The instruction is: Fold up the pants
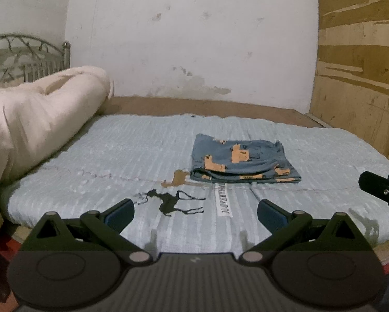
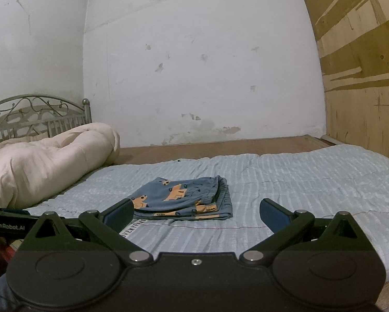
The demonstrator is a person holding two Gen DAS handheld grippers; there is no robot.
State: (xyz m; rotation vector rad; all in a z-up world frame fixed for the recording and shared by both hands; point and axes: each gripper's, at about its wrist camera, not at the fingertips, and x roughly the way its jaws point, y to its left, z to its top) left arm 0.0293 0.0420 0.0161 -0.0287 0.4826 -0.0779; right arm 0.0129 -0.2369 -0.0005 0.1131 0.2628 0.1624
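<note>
The blue pants with orange prints (image 1: 242,160) lie folded into a flat stack on the light blue bedspread (image 1: 132,150). They also show in the right wrist view (image 2: 186,199). My left gripper (image 1: 195,214) is open and empty, held back from the pants over the near part of the bed. My right gripper (image 2: 195,214) is open and empty, just short of the stack's near edge. The right gripper's body shows at the right edge of the left wrist view (image 1: 381,191).
A rolled cream duvet (image 1: 38,111) lies at the left by the metal headboard (image 1: 25,59). A white wall (image 1: 189,39) stands behind the bed and a plywood panel (image 1: 358,72) at the right. The bedspread has a black deer print (image 1: 171,202).
</note>
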